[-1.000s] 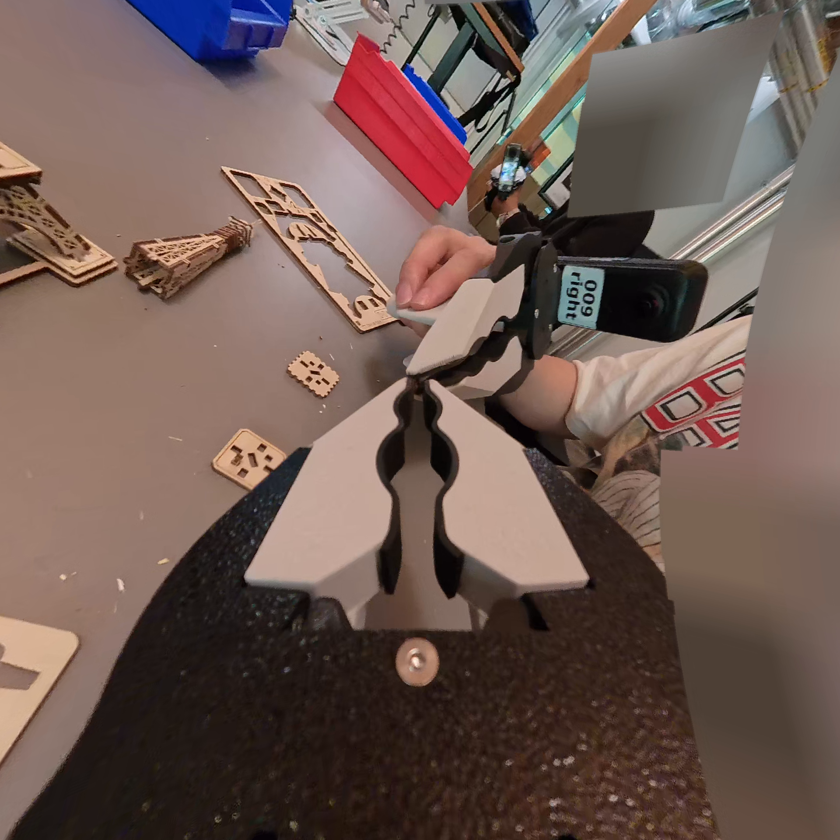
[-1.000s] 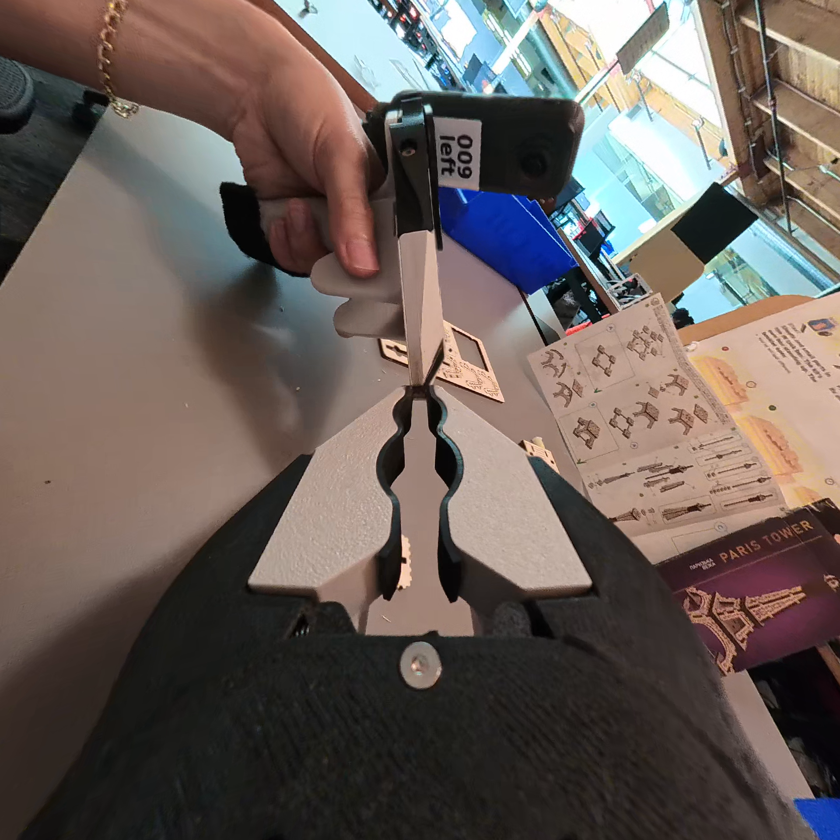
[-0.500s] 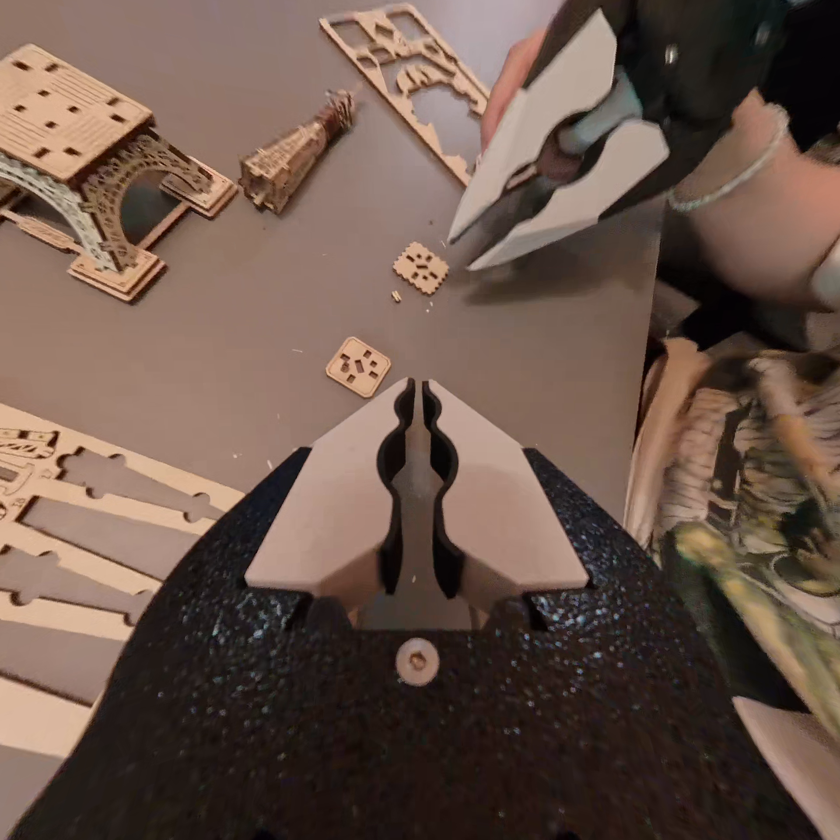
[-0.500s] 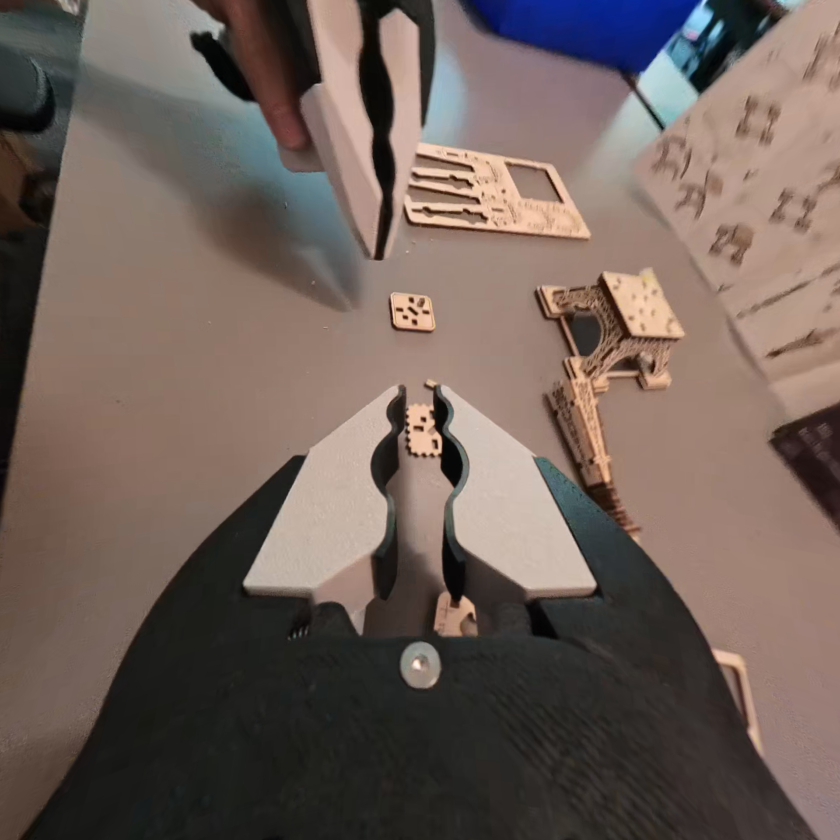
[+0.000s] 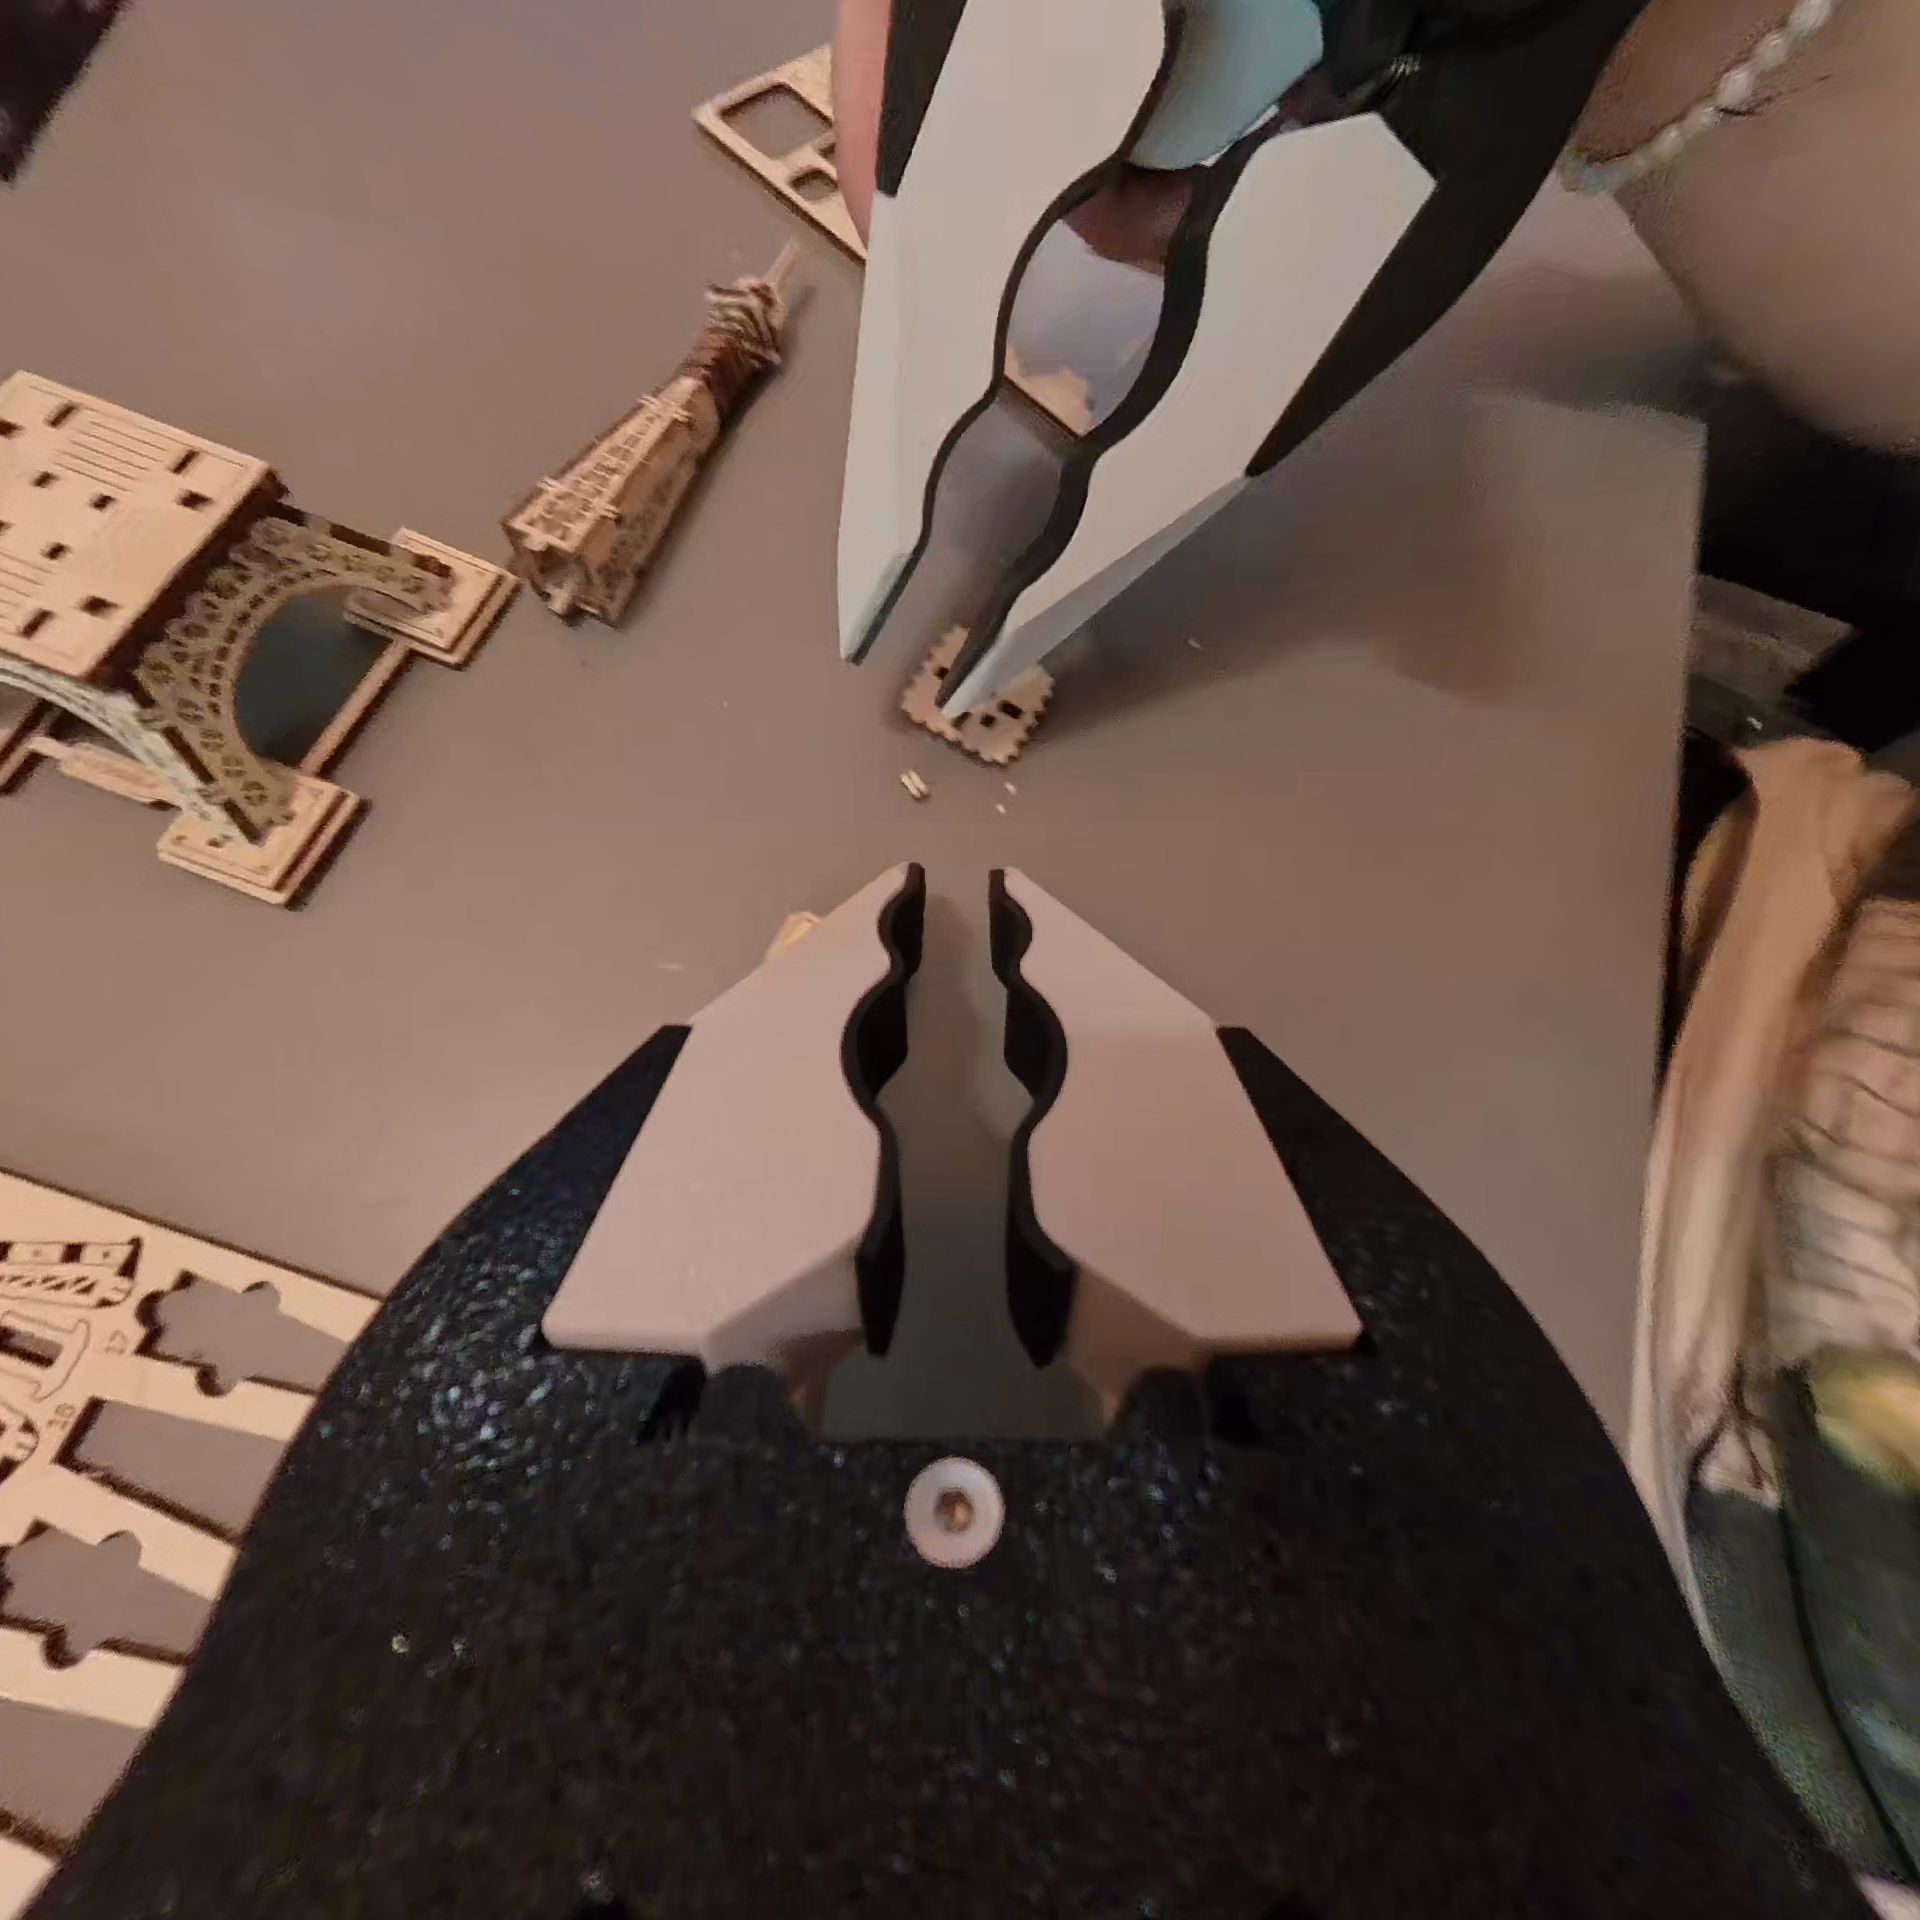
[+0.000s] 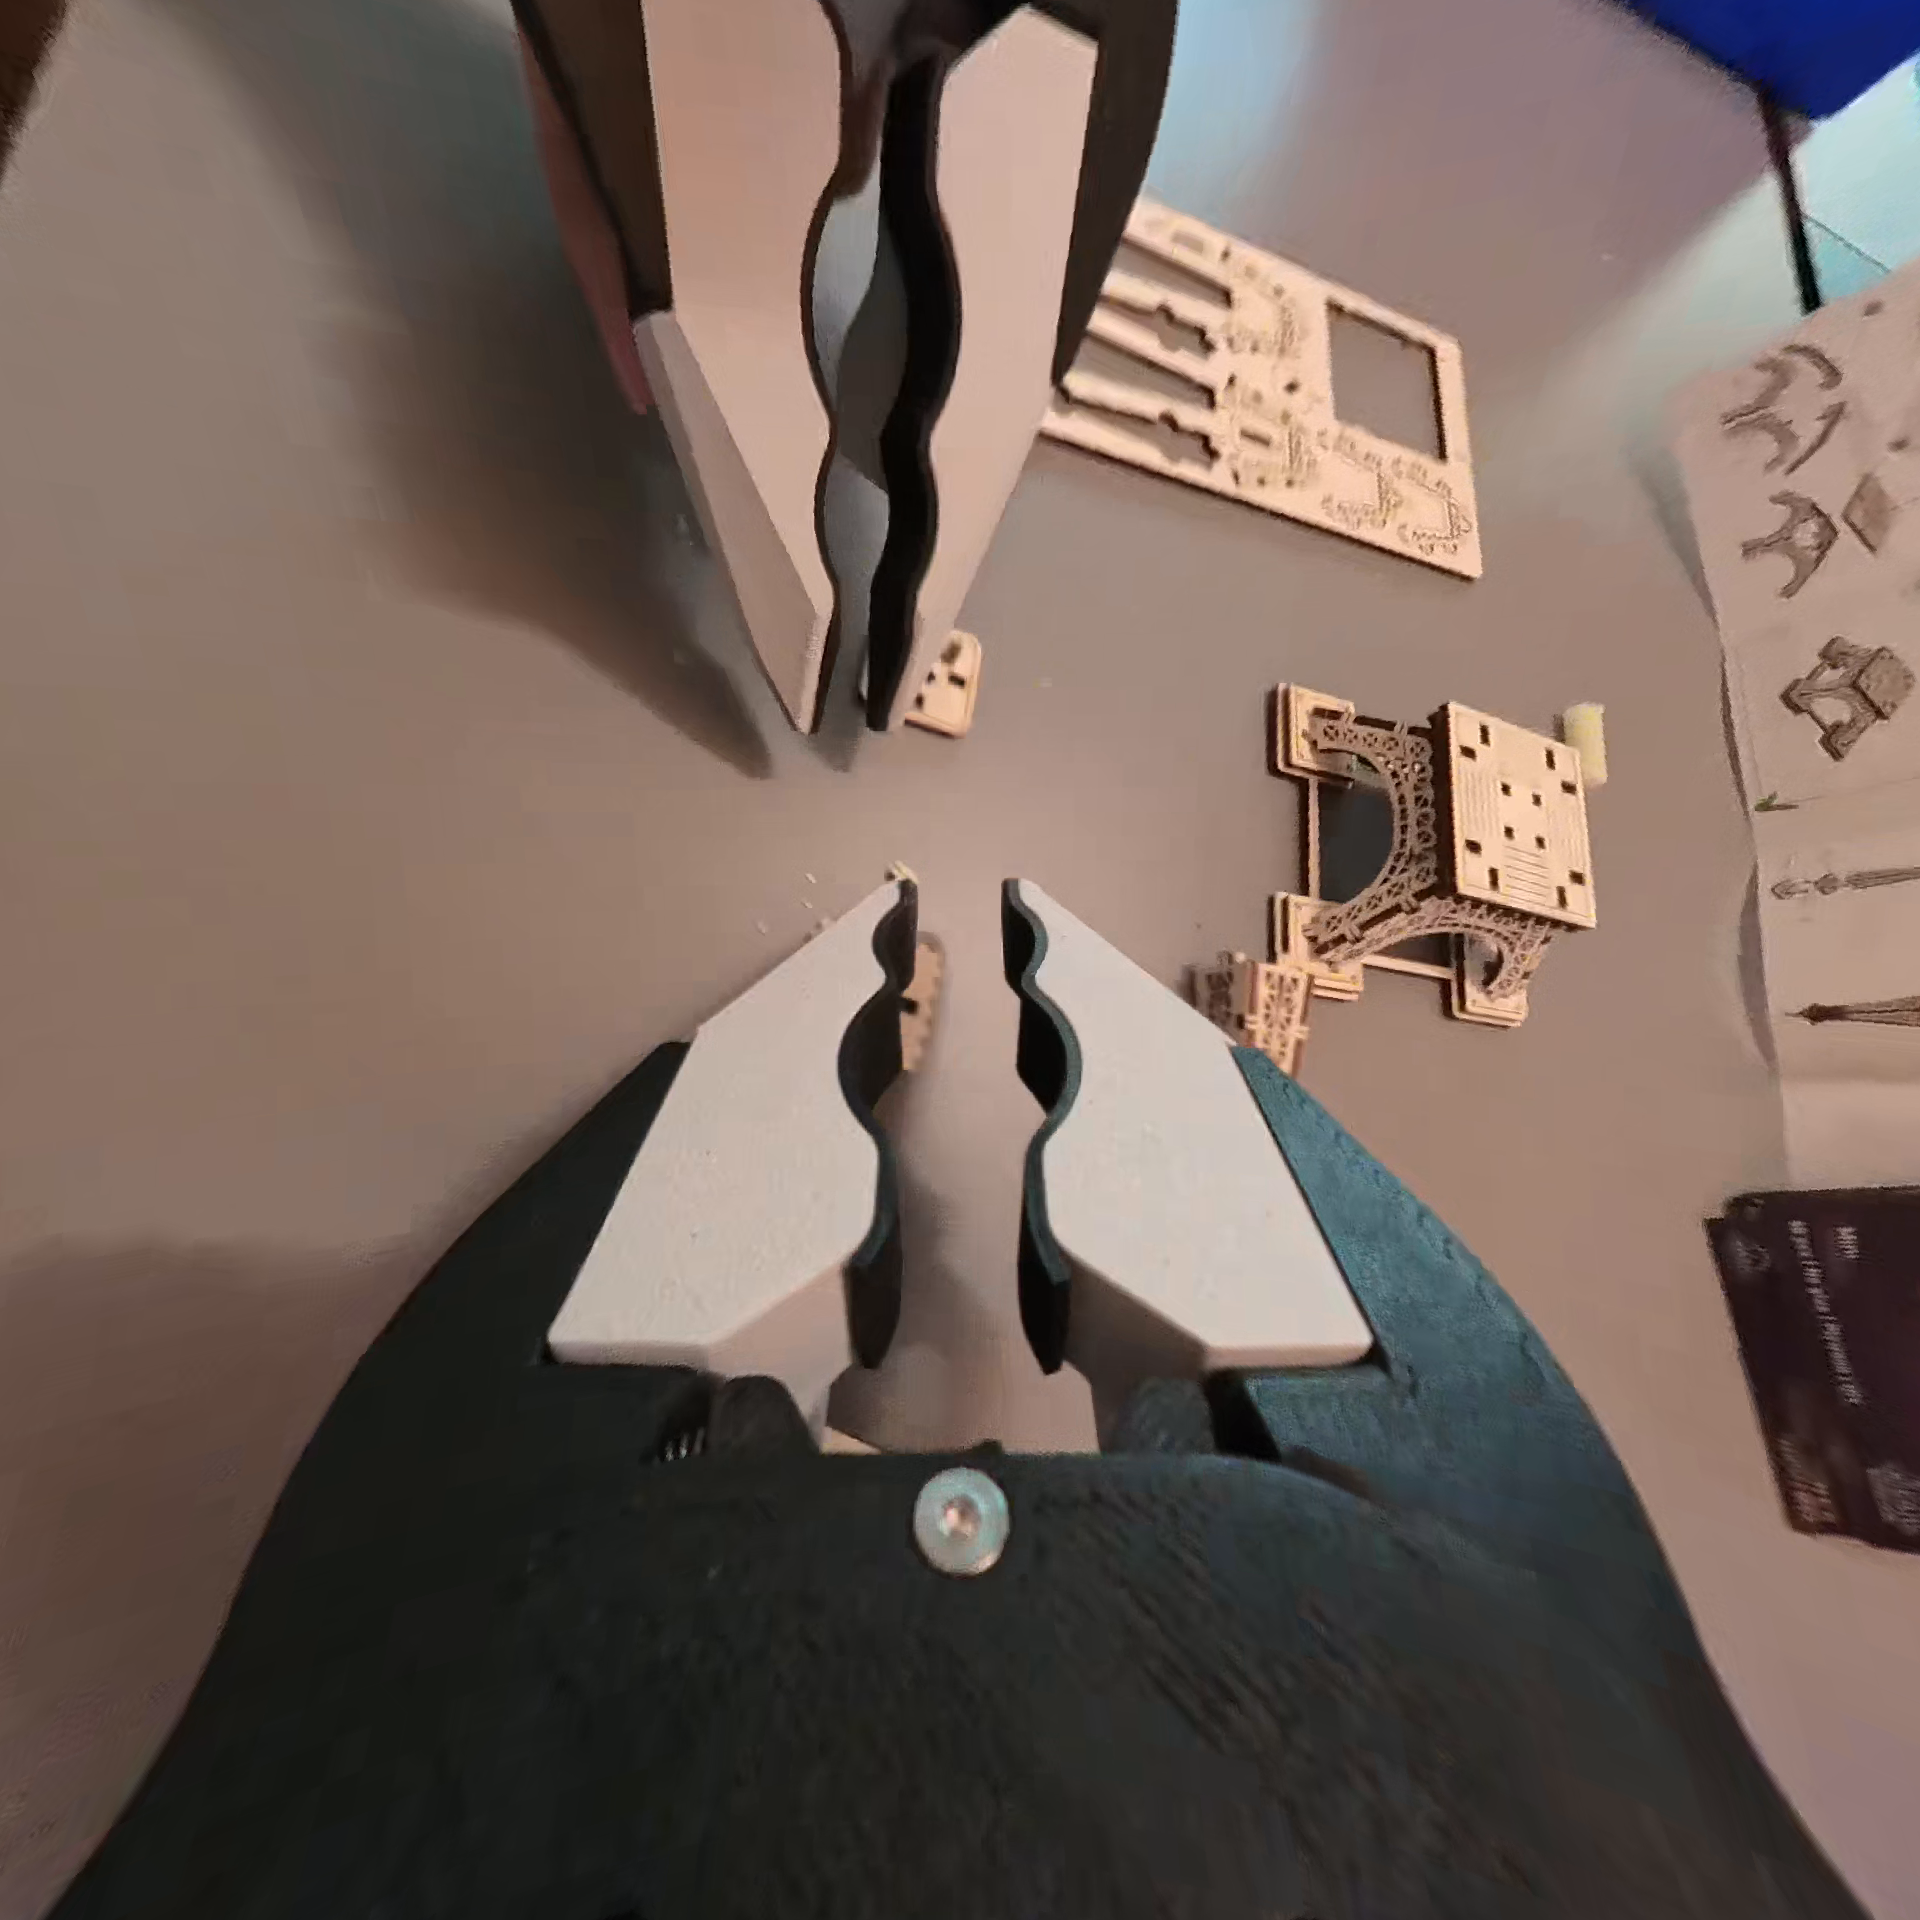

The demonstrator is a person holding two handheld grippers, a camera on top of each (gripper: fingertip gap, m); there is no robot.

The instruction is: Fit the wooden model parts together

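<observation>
Grey bench (image 5: 1351,831) now fills both views, since both grippers have been tipped down from mid-air and their fingers parted narrowly, which suggests two pickups. Nearest, the right gripper (image 6: 961,883) is set over a toothed square (image 6: 925,982); beyond, the left gripper (image 6: 844,727) is lowered beside a slotted square (image 6: 943,686), with the tower base (image 6: 1455,842) farther off.

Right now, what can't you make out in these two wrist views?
- Left wrist view: the slotted square plate is almost wholly hidden under the left gripper; only a corner shows.
- Left wrist view: whether the right gripper touches the toothed square cannot be told.
- Right wrist view: the spire is partly hidden behind the right gripper's finger.
- Right wrist view: the instruction sheet is cut by the right edge and blurred.
</observation>
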